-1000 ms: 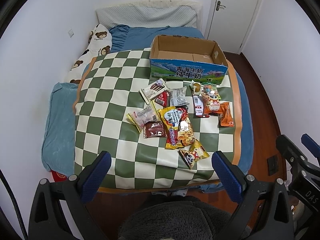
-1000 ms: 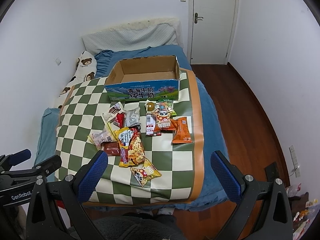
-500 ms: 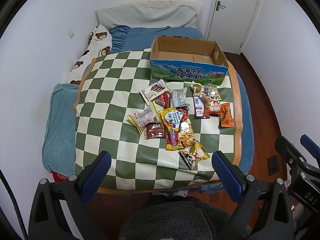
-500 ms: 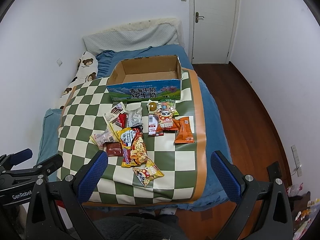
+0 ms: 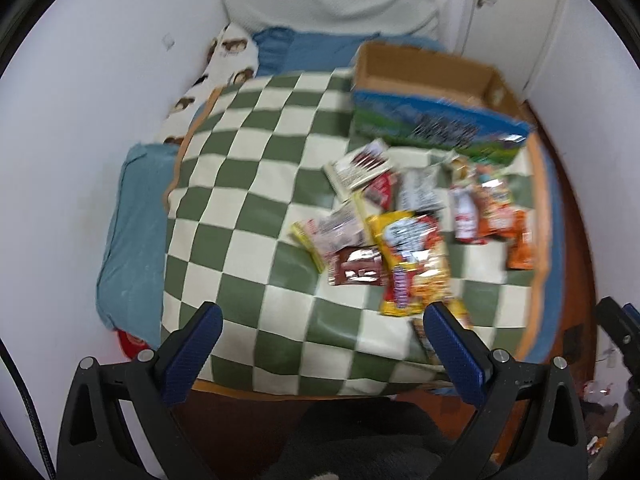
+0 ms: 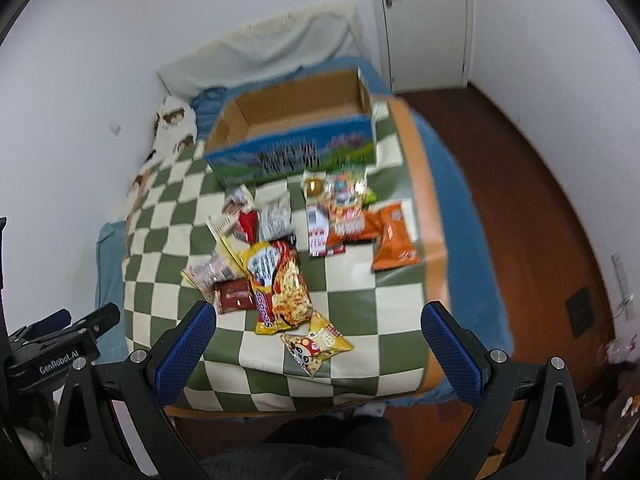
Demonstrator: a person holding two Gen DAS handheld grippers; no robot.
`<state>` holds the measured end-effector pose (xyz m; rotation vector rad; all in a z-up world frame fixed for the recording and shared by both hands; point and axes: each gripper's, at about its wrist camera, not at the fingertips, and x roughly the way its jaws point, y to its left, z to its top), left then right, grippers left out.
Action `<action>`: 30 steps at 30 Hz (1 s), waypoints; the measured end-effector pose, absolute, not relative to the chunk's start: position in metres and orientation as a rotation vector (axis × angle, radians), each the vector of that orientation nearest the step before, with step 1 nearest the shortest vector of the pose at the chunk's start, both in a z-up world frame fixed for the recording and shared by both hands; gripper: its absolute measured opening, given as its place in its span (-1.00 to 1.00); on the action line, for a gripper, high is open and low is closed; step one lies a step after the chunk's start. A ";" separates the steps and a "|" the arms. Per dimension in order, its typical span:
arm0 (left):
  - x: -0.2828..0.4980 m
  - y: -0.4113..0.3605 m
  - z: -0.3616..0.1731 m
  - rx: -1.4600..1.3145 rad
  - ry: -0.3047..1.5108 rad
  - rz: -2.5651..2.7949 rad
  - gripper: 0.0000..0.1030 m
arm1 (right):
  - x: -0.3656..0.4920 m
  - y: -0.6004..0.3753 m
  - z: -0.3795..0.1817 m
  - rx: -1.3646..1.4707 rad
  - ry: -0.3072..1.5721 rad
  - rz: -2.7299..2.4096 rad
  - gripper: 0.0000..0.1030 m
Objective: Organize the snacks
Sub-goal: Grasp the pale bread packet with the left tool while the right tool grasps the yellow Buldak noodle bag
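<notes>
Snacks (image 6: pixel 280 276) lie heaped on the checkered blanket (image 5: pixel 240 208) toward the bed's right edge, just in front of the empty cardboard box (image 6: pixel 296 120) at its far end, presumably their destination. Both the left tool (image 5: pixel 320 344) and the right tool (image 6: pixel 318 342) hover at the bed's near edge, fingers wide apart, gripping nothing. Packet lettering is too blurred to read (only "GenRobot.AI" on the left tool's body shows).
</notes>
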<state>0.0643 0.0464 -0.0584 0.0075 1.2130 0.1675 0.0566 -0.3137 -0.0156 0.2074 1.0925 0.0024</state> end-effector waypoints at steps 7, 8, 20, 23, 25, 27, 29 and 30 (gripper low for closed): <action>0.115 0.069 -0.138 0.146 1.268 0.212 1.00 | 0.125 -0.279 -0.131 0.185 1.251 0.086 1.00; 0.125 0.069 -0.148 0.195 1.268 0.203 1.00 | 0.135 -0.272 -0.147 0.170 1.278 0.097 1.00; 0.194 0.008 -0.256 0.811 1.280 -0.201 0.99 | 0.179 -0.229 -0.248 0.078 1.455 0.165 0.99; 0.204 0.001 -0.274 0.860 1.284 -0.270 0.44 | 0.177 -0.228 -0.249 0.059 1.468 0.158 0.99; 0.218 0.009 -0.278 0.803 1.325 -0.273 0.01 | 0.177 -0.227 -0.251 0.046 1.467 0.154 0.99; 0.231 0.023 -0.276 0.714 1.350 -0.233 0.01 | 0.179 -0.222 -0.254 0.042 1.467 0.152 0.99; 0.247 0.049 -0.268 0.567 1.383 -0.170 0.01 | 0.183 -0.214 -0.257 0.042 1.469 0.153 0.99; 0.255 0.064 -0.268 0.477 1.400 -0.117 0.01 | 0.186 -0.210 -0.258 0.041 1.468 0.155 0.99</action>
